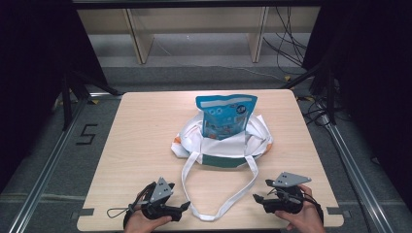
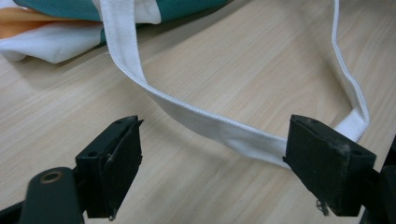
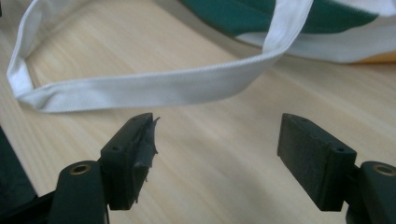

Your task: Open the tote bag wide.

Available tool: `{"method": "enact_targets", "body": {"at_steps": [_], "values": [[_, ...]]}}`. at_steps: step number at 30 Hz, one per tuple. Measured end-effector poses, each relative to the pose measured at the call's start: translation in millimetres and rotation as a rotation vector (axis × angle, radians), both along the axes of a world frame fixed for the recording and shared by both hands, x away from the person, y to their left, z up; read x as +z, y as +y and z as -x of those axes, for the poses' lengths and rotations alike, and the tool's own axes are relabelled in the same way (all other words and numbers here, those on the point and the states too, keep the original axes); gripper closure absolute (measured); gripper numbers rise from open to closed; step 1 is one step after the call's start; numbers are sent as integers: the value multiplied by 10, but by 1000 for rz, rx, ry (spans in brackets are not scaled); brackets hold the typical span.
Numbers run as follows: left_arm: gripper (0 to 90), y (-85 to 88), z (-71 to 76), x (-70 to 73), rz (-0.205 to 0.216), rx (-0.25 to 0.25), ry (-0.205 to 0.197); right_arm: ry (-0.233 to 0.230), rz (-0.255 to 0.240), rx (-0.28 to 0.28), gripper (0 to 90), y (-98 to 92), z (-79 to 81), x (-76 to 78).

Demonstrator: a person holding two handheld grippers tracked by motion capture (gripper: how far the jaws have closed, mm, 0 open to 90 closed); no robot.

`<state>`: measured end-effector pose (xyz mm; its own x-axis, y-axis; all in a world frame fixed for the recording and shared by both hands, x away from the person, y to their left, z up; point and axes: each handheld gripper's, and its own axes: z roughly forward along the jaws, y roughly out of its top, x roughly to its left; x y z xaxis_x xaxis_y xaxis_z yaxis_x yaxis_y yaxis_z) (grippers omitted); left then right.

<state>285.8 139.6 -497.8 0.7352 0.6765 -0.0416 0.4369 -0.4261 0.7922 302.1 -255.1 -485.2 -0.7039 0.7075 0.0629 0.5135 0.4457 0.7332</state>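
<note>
Black jaws of the left gripper (image 2: 212,163) stand wide apart just above the wood, with the tote's white strap (image 2: 210,123) crossing the gap beyond them, unpressed; its far jaw overlaps the strap's bend in that view, contact not clear. Right gripper (image 3: 217,158) likewise: jaws spread, nothing between the pads, the strap running crosswise just ahead of them.

Room: dark curtained surround, grey floor (image 1: 194,73) with trailing cables (image 1: 286,43), a pale wooden shelf frame (image 1: 194,29) at the back, aluminium rails (image 1: 43,165) either side of the table, and a black "5" marking (image 1: 86,134) on the floor at left.

Table (image 1: 141,126): light wood-grain top, rounded corners, black tape tabs at the near edge.

Tote bag (image 1: 221,145): white fabric with a teal band and an orange patch, lying at the table's middle, mouth open away from the person. Its strap forms a long loop on the wood that reaches to the near edge, between the two grippers.

Snack packet (image 1: 226,115): blue, printed, standing upright in the bag's mouth, upper half clear of the fabric.

Grippers in the high view: left (image 1: 183,208) and right (image 1: 258,200), each in a hand at the near edge, each bearing a grey three-cornered plate, jaws pointing inward at the strap loop, near it.
</note>
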Motion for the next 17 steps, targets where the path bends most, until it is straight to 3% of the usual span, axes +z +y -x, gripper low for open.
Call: {"method": "enact_targets", "body": {"at_steps": [2,4,6,8,10,14,15,17], "values": [[177,-20,24,-7,23,12,5,7,3,3,283,-5,43,-19],[171,0,24,6,-31,-12,7,23,3,-8,282,-4,92,-34],[171,-17,28,-5,-12,-7,10,8,26,9,282,-29,91,-36],[170,-12,20,-11,-11,-4,8,8,19,24,282,-38,82,-51],[170,4,1,-4,-29,-16,-14,17,20,7,282,-43,87,-48],[170,-1,4,-10,-17,0,4,13,30,-4,282,-45,87,-46],[171,-14,11,-14,6,8,7,15,29,-5,281,-45,87,-46],[170,2,4,-2,-7,1,7,3,26,-8,282,-46,85,-57]]}}
